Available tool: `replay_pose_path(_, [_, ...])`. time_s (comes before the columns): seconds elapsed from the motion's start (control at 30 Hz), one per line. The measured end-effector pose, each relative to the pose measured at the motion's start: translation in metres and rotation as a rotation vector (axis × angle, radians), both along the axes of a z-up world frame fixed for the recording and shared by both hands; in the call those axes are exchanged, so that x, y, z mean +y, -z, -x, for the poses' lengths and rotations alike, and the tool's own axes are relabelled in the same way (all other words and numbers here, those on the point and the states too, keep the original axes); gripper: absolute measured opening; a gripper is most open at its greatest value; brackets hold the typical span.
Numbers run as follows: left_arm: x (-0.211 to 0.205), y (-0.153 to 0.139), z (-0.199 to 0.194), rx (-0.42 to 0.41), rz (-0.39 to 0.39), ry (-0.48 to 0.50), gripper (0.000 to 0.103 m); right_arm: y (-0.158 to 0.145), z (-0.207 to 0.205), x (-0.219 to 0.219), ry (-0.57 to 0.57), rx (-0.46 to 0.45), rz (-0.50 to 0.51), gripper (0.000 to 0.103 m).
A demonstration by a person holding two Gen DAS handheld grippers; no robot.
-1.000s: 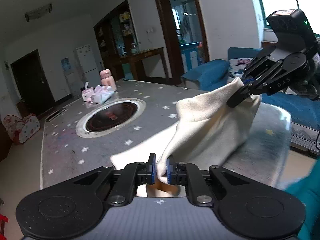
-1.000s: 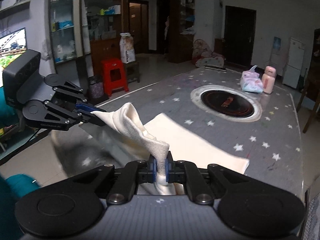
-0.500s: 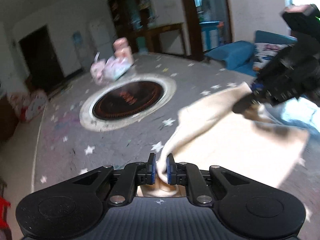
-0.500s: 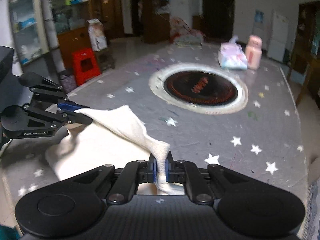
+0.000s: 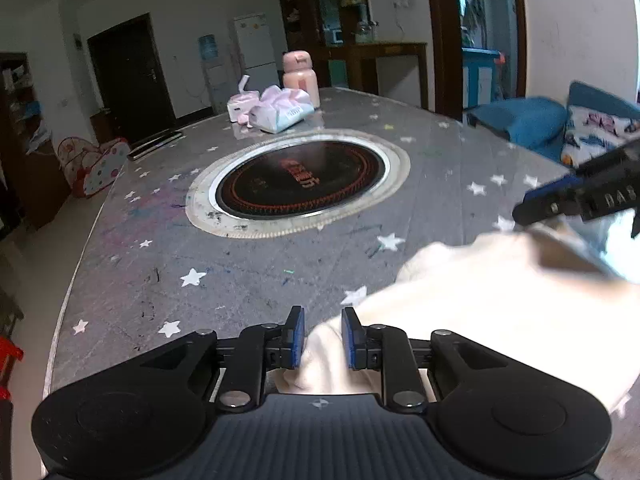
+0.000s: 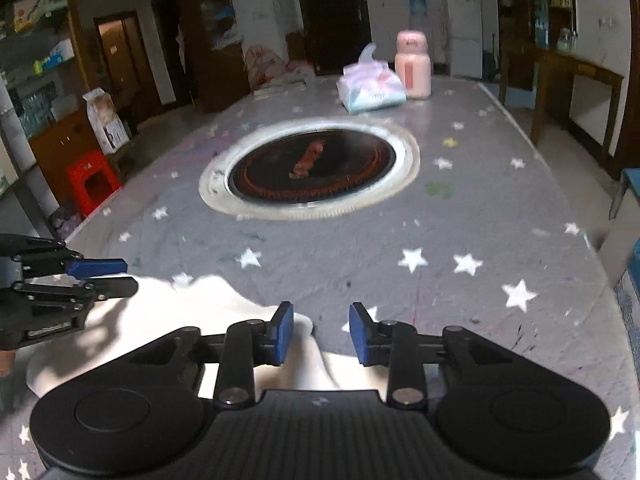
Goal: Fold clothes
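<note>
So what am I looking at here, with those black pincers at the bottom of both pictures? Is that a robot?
No robot: a person holds a hand-held two-finger gripper in each hand, and each picture comes from a wide-angle camera mounted on one gripper, looking along its fingers. In the left camera's view the left gripper fills the bottom, and the right one shows at its right edge. The right gripper fills the bottom of the other picture.

Both work on a cream cloth lying on a grey, star-patterned table with a round black cooktop set in it. Beyond that sit a tissue pack and a pink bottle.

Both sets of jaws have just been opening. The cloth's corners lie between the blue pads but look released, not pinched.
</note>
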State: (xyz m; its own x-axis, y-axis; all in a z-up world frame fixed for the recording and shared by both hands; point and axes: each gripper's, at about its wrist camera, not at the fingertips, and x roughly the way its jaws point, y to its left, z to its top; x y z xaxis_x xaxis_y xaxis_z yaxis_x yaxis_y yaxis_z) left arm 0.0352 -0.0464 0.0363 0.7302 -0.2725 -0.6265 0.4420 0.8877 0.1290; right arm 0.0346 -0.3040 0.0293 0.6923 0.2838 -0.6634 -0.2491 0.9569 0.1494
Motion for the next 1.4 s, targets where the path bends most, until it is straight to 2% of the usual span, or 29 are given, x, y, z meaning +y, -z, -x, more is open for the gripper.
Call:
replay_pose_path(0.1, [-0.003,-0.01,0.006,0.002,0.054,0.021,0.02,-0.004,0.005,0.01,-0.059,0.003,-0.009,0.03])
replay_pose_path(0.23, [-0.014,-0.014,0.008,0.06,0.114,0.062,0.02,0.002,0.0,0.025,-0.087,0.021,-0.003,0.029])
replay_pose_path(0.6, [-0.042,0.009,-0.015,0.142,0.133,0.042,0.02,0.018,-0.011,0.033,-0.073,0.055,0.02,0.029])
replay_pose_path(0.77, [-0.038,0.011,-0.014,0.135,0.14,0.034,0.022,0.009,-0.005,0.029,-0.081,0.035,0.035,0.029])
replay_pose_path(1.0, [-0.038,0.012,-0.01,0.12,0.146,0.028,0.022,-0.002,0.037,0.02,-0.143,0.019,0.082,0.029])
replay_pose_path(1.1, [-0.037,0.011,-0.009,0.12,0.147,0.027,0.022,0.0,0.048,0.01,-0.114,0.004,0.094,0.029])
replay_pose_path(1.23, [-0.036,0.008,-0.006,0.117,0.143,0.029,0.023,0.0,0.049,-0.016,-0.064,0.036,0.092,0.029])
replay_pose_path(1.4, [-0.037,0.002,0.006,0.107,0.148,0.043,0.026,0.002,0.051,-0.027,-0.062,0.052,0.085,0.029])
